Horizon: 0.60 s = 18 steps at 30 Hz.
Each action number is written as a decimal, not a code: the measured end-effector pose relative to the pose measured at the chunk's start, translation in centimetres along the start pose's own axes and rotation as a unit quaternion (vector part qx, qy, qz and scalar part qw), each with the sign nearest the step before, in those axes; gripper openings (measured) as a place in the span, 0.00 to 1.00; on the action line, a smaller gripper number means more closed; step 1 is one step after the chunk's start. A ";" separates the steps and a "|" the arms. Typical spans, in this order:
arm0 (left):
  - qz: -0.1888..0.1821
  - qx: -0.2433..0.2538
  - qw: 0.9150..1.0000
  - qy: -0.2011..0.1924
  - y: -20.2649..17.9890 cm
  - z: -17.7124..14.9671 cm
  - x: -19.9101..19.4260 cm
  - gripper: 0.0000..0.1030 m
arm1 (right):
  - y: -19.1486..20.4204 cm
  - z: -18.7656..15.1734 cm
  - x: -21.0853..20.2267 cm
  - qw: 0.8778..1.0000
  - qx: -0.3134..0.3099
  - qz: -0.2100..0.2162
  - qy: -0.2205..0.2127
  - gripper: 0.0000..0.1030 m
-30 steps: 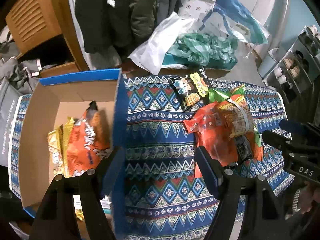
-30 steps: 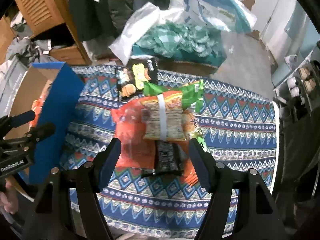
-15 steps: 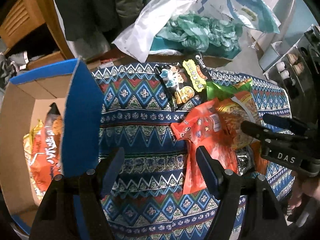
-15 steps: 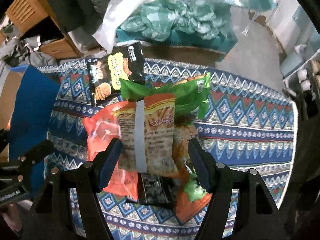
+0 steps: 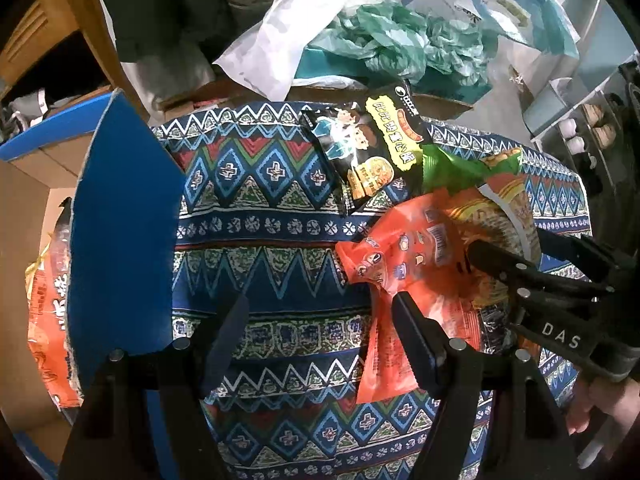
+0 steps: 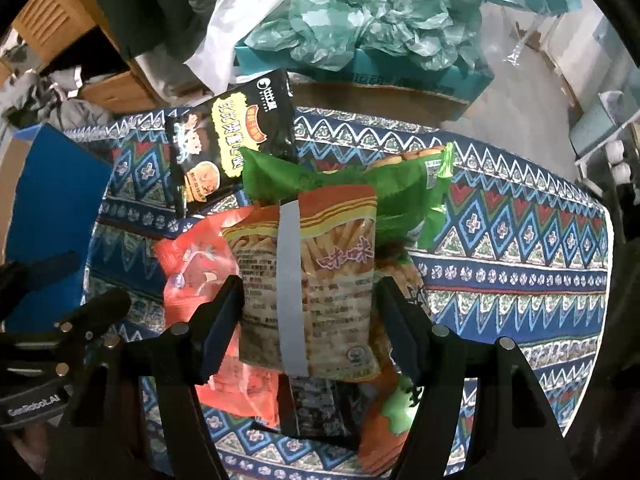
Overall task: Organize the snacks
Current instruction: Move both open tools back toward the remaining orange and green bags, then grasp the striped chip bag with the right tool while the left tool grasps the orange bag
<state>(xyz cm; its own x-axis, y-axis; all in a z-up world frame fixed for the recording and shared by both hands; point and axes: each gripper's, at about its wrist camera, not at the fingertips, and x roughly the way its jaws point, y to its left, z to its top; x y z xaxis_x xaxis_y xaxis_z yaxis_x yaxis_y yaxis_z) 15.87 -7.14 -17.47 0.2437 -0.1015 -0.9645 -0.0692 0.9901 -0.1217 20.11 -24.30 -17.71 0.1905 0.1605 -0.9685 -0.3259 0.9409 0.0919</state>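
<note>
A pile of snack bags lies on the patterned tablecloth (image 6: 520, 240). On top is a fries bag (image 6: 312, 280) with a grey stripe, and it sits between the fingers of my right gripper (image 6: 309, 286). The jaws are closing, with the pads right at the bag's side edges. Under it lie an orange-red packet (image 5: 400, 256), a green bag (image 6: 400, 188) and a black packet (image 6: 320, 408). Another black snack bag (image 5: 368, 156) lies behind the pile. My left gripper (image 5: 320, 304) hangs open over bare cloth, its right finger at the orange-red packet's edge. The cardboard box (image 5: 36, 168) on the left holds an orange bag (image 5: 48, 320).
The box's blue flap (image 5: 120, 220) stands up between the box and the pile. Behind the table are a white plastic bag (image 5: 288, 40), a teal box of green paper (image 6: 360, 20) and wooden furniture (image 5: 40, 40). Shelves (image 5: 580, 128) stand at the right.
Both grippers have come down toward the table. The left one shifted from the box toward the pile. The right one lowered around the fries bag and its jaws narrowed.
</note>
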 end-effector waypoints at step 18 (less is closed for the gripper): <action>-0.056 -0.038 0.997 0.023 -2.9 0.0 2.3 0.84 | -4.0 -2.9 -4.3 0.998 0.042 0.032 -0.045 0.38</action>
<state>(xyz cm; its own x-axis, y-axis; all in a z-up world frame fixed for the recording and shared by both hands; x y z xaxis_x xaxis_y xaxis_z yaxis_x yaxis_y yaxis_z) 16.61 -10.23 -19.31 0.2096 -0.2168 -0.9535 -0.1183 0.9623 -0.2448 17.94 -29.66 -14.63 0.2553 0.2434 -0.9357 -0.2611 0.9492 0.1757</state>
